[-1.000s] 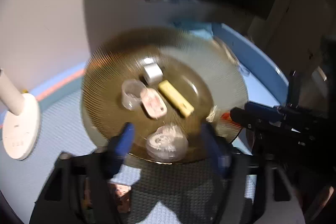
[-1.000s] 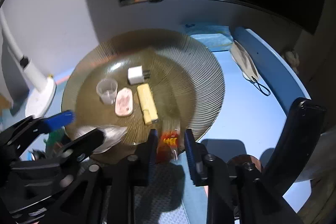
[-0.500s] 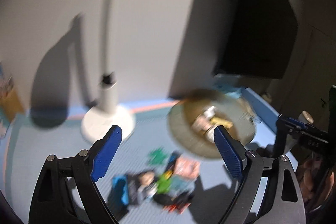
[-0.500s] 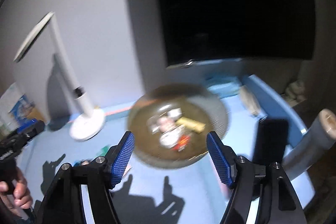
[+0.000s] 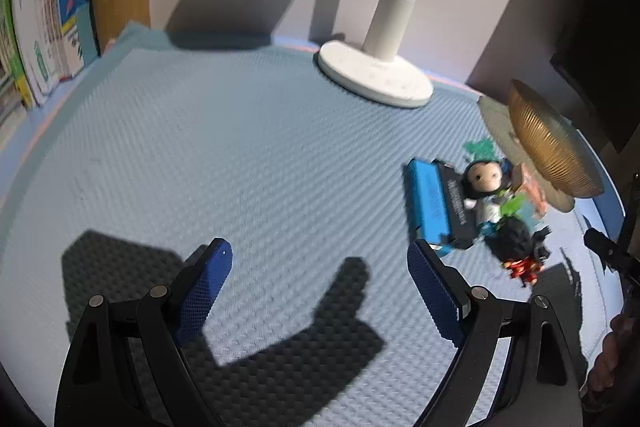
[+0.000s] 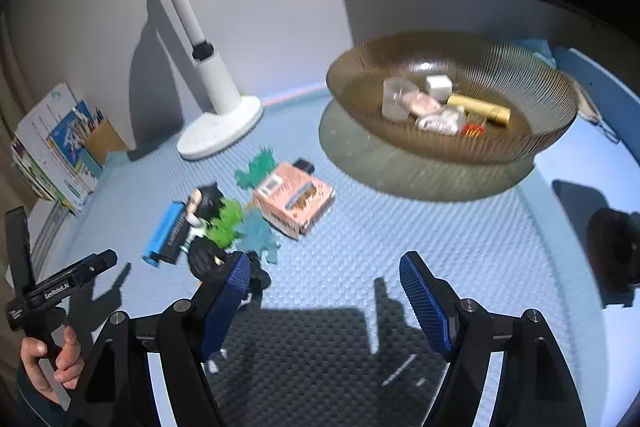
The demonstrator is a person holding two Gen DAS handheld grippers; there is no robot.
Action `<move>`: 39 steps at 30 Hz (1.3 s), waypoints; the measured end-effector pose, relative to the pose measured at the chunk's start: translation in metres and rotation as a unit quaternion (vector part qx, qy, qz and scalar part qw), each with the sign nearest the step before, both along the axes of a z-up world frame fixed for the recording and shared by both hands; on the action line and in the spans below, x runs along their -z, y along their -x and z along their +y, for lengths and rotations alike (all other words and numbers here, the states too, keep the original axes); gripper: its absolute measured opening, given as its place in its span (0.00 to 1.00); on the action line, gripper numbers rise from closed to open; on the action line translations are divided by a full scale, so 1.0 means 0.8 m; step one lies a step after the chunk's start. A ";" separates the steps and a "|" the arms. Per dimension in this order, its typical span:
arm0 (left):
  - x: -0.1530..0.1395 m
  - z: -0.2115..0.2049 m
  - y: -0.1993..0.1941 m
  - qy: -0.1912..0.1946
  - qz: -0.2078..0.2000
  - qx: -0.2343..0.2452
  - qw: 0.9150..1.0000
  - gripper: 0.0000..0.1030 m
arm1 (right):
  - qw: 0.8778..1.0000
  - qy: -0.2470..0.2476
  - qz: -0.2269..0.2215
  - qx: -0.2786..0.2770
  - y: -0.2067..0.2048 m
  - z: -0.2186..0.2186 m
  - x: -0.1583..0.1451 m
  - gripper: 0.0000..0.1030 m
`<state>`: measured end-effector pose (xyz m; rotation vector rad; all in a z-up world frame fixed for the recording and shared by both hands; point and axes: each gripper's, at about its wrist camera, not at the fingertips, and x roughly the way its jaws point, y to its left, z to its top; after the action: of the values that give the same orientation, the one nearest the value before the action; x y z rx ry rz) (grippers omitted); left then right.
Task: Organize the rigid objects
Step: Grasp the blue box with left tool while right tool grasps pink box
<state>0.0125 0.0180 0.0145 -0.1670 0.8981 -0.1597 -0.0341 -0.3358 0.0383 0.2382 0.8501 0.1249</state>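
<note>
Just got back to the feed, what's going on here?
A person holds a gripper in each hand, sorting small items into the bowl. The bowl already holds a cup, a charger, a gold tube and more. Both grippers are empty: the left gripper has open jaws, the right gripper has its jaws opening. A pink box, a blue case and figures remain on the mat.

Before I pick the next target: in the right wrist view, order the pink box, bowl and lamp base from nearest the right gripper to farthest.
1. Pink box, ahead, slightly left of the right gripper.
2. Bowl, ahead right.
3. Lamp base, far left by the wall.
</note>
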 end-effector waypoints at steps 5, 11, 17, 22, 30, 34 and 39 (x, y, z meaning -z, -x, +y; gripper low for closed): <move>0.005 -0.004 -0.001 -0.001 0.006 0.007 1.000 0.86 | 0.999 0.004 0.036 0.012 -0.011 -0.005 0.027 0.74; 0.006 -0.005 0.000 0.000 0.004 0.013 1.000 0.86 | 0.999 -0.018 0.046 0.006 -0.016 -0.012 0.033 0.74; 0.003 -0.014 -0.001 -0.012 0.002 0.023 1.000 0.86 | 0.999 -0.005 0.044 -0.003 -0.017 -0.005 0.030 0.74; -0.021 -0.050 -0.010 -0.047 -0.009 0.083 0.995 0.86 | 0.997 0.026 0.050 -0.044 -0.036 0.011 0.005 0.73; -0.016 -0.091 -0.049 -0.065 0.016 0.138 0.988 0.76 | 0.992 0.067 0.041 -0.103 -0.084 0.028 -0.011 0.66; -0.007 -0.100 -0.059 -0.058 0.022 0.148 0.987 0.73 | 0.990 0.060 0.048 -0.115 -0.097 0.030 0.006 0.61; -0.007 -0.099 -0.068 -0.064 0.020 0.142 0.988 0.70 | 0.989 0.065 0.044 -0.123 -0.112 0.033 0.016 0.61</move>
<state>0.0672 -0.0612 0.0204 0.0795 0.9667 -0.3642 0.0556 -0.3093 0.0256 0.0163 0.9689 0.2908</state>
